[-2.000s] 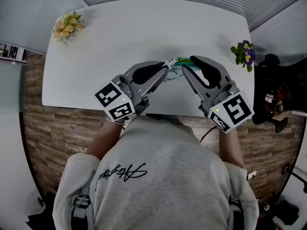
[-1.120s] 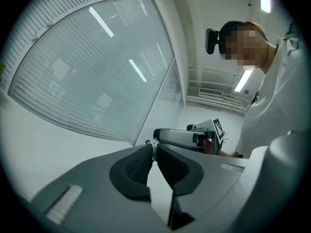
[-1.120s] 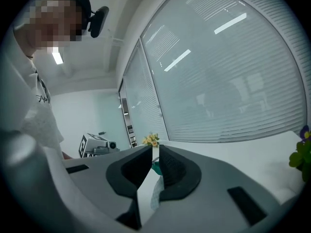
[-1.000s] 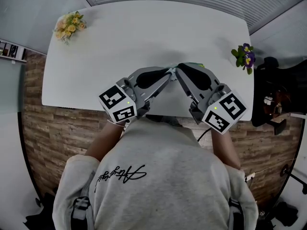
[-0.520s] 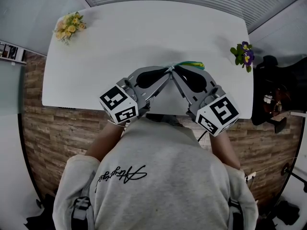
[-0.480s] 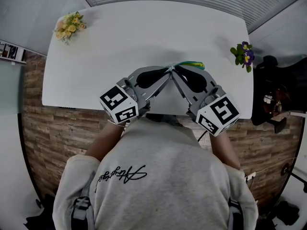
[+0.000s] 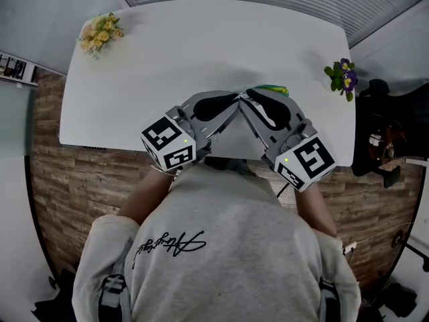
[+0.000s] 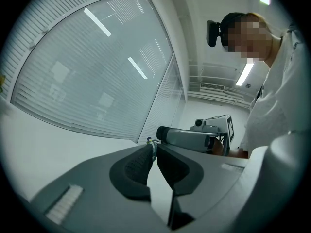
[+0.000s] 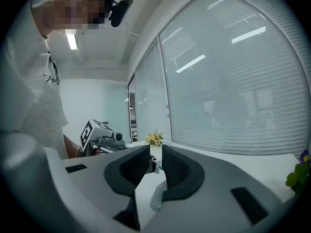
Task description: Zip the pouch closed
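Where the two grippers met over the near half of the white table (image 7: 201, 39), your left gripper (image 7: 236, 99) was clenched on one end of the pouch (image 7: 273, 88), which lay mostly hidden beneath them. Your right gripper (image 7: 249, 94) had just been opening its jaws; they stood slightly apart, with a small bit of the pouch between them.

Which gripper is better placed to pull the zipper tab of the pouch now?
Right. The right gripper has just been opening its jaws, with the small zipper tab between them. The left gripper is shut on the pouch edge, holding it.
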